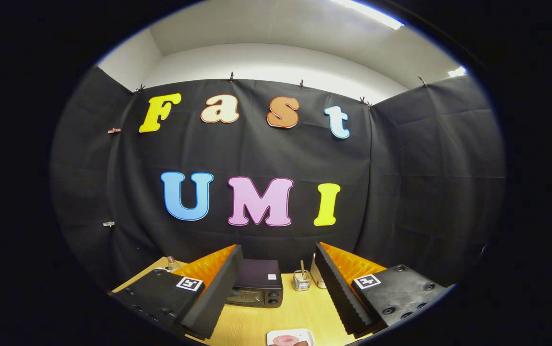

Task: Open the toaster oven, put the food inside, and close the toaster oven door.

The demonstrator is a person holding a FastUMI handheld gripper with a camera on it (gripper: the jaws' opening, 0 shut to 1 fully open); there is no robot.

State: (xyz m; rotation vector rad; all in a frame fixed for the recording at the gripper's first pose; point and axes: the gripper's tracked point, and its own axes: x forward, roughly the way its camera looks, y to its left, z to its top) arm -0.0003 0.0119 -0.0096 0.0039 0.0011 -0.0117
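A small dark toaster oven (257,288) stands on the wooden table (300,312) beyond my fingers, its door shut and its left part hidden behind my left finger. Just ahead, between the fingers, lies a white plate (291,335) with pinkish food (285,341) on it. My gripper (278,293) is open, held well above the table, with nothing between its fingers.
A small wire holder with a stick in it (301,280) and a white container (317,278) stand right of the oven, near the black cloth wall. A small bottle (172,262) stands at the table's far left.
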